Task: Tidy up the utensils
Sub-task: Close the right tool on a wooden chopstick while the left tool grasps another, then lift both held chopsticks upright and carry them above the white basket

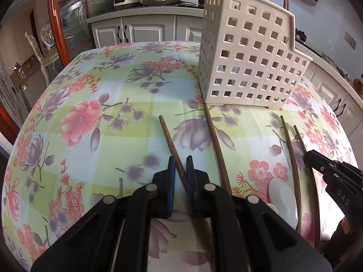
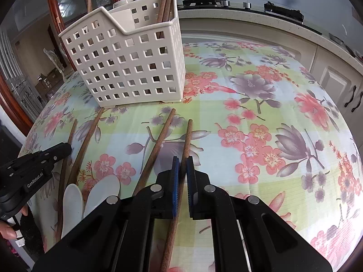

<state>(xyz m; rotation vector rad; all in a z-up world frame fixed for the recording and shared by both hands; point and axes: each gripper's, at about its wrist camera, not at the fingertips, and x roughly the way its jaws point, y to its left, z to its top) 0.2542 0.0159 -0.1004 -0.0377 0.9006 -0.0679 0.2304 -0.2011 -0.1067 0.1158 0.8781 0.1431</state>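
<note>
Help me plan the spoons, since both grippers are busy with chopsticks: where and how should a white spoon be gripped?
Judging by its pose, take the white spoon lying flat on the tablecloth by its narrow handle, not the wide bowl. Come from above with the jaws across it, since chopsticks lie close alongside.

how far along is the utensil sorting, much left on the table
Done: a few chopsticks already stand in the white caddy. In hand: the left gripper is shut on the leftmost chopstick, the right gripper on the rightmost chopstick, both still on the tablecloth. Left: two more chopsticks and two white spoons.
</note>
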